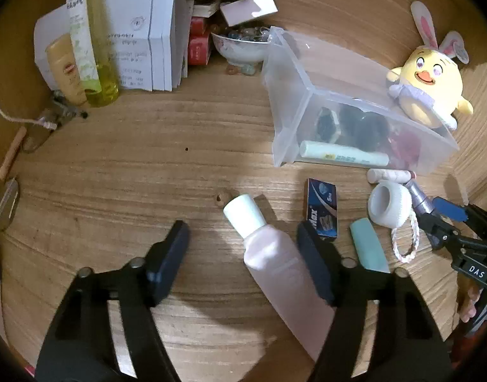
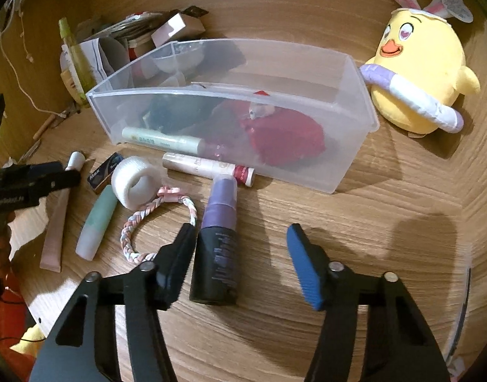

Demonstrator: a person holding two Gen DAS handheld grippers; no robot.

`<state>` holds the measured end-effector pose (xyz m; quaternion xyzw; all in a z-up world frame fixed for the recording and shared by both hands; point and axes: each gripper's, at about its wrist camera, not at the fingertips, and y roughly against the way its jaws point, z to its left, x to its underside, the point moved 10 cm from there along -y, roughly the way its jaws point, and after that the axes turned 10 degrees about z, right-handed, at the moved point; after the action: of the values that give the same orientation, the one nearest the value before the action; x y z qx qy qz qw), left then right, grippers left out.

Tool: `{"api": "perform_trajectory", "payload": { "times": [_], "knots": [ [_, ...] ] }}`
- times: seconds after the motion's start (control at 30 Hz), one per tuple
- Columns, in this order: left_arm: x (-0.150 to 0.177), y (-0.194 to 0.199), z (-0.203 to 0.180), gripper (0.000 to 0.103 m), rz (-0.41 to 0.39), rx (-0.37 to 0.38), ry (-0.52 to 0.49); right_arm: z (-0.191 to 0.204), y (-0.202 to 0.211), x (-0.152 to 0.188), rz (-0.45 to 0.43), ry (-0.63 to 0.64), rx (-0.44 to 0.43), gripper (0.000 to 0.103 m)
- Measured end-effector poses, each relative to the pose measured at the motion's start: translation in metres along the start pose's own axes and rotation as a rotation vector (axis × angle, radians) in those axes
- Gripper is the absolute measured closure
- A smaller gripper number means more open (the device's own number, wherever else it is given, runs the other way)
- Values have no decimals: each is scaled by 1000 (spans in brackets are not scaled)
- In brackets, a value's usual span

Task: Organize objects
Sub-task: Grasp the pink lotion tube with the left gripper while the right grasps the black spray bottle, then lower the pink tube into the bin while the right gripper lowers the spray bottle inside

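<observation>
Pink tube (image 1: 275, 264) & purple-black bottle (image 2: 216, 254) lay on bench (image 1: 179, 165), each betw. part-open jaws.
L gripper (image 1: 243, 238) straddled tube, R gripper (image 2: 240, 242) bottle, neither clamped; clear bin (image 2: 355, 95) sat just behind.

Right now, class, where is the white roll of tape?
In the right wrist view the white roll of tape lies on the table left of centre, before the clear bin, between the blue box and braided loop.

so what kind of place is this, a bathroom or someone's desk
Most likely a home desk or dressing table: a wood-grain top cluttered with cosmetics such as a pink tube and spray bottle, a clear storage bin, a chick plush and papers.
</observation>
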<state>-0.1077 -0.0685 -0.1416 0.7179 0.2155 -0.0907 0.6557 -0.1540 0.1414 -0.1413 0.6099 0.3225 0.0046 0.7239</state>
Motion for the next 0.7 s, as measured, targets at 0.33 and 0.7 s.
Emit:
{"api": "perform_trajectory", "payload": {
  "times": [0.33,0.7],
  "knots": [
    [-2,1,1,72,-44,-35,-22,3,-1,3,-7,6,-26,78],
    [-1,25,-4,73,-94,7,-19,-6,17,2,-56,-45,-34,79]
  ]
}}
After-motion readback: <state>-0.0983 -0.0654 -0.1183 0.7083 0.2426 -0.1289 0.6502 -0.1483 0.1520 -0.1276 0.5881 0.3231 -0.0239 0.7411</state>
